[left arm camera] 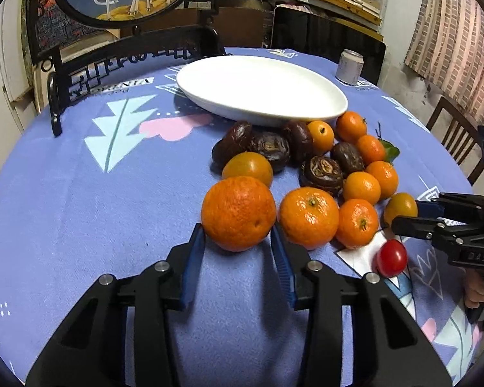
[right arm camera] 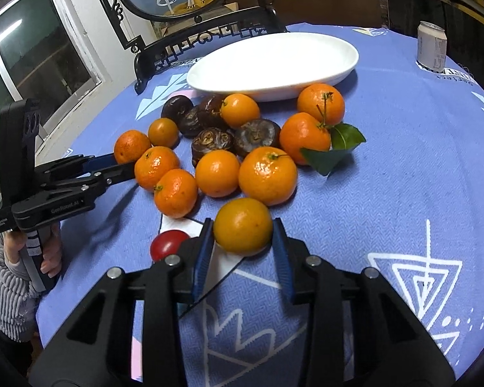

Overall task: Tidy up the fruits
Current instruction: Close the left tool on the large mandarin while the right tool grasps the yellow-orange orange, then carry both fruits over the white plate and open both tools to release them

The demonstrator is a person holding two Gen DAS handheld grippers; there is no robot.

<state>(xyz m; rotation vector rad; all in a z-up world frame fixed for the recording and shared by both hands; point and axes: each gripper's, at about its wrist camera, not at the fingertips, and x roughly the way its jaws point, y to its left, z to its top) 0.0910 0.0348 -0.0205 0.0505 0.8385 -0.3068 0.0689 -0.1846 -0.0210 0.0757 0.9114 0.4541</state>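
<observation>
The left gripper (left arm camera: 238, 235) has its blue fingers (left arm camera: 195, 251) set either side of a big orange (left arm camera: 238, 213) at the near edge of the fruit pile; the pads sit at or just against its flanks, so it reads as closing on the fruit, though whether it truly grips cannot be told; the orange looks to rest on the table (left arm camera: 96, 209). The right gripper (right arm camera: 243, 242) brackets a smaller yellow-orange fruit (right arm camera: 242, 225) the same way, fingers touching or nearly touching its sides; a firm hold cannot be confirmed here either. Both tools come in low and level, probably so the pads meet each round fruit at its widest girth, where it is least likely to squirt out.

The rest of the fruit lies heaped between the grippers and the white plate (left arm camera: 261, 96); tangerines, dark wrinkled fruits (left arm camera: 321, 171) and a red tomato (left arm camera: 391, 257) just beside the right gripper; the plate holds nothing, so sorting seems barely begun.

The plate is oval, its long axis running across the table from left to right; the fruits are near spheres with no real long axis; the big orange shows a dimple facing the left camera, low on its right side.
</observation>
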